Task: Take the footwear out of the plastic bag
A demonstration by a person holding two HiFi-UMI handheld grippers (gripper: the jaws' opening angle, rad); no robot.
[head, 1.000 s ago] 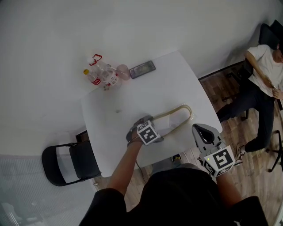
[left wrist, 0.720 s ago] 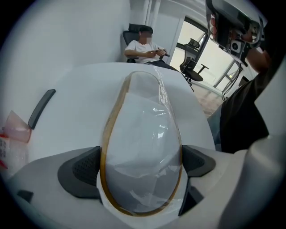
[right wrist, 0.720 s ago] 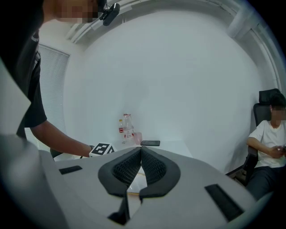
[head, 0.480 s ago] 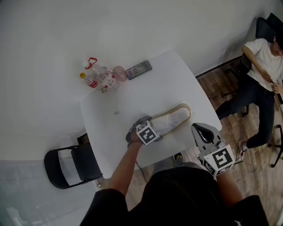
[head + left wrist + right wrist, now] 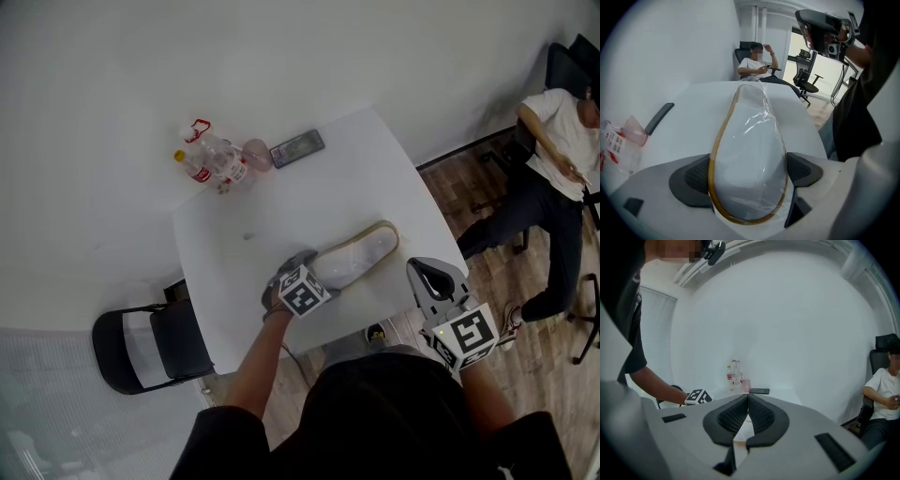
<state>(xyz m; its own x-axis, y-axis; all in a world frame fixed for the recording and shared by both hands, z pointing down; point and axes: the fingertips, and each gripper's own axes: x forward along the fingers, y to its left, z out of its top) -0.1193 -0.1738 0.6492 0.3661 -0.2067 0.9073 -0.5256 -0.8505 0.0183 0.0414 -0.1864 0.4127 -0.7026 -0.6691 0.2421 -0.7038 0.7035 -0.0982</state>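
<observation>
Bottles [image 5: 214,161] and phone [image 5: 297,148] beyond bagged shoe [image 5: 354,253], black chair [image 5: 141,349] beside table [image 5: 375,183]

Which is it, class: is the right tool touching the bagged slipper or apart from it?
Apart. The head view shows the right tool, shut, with bare table between it and the bagged slipper.

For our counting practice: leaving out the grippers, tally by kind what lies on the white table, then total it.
Clear plastic bottles: 2
Dark flat phone: 1
Pink translucent object: 1
White tan-edged slipper in clear plastic bag: 1
Total: 5
</observation>
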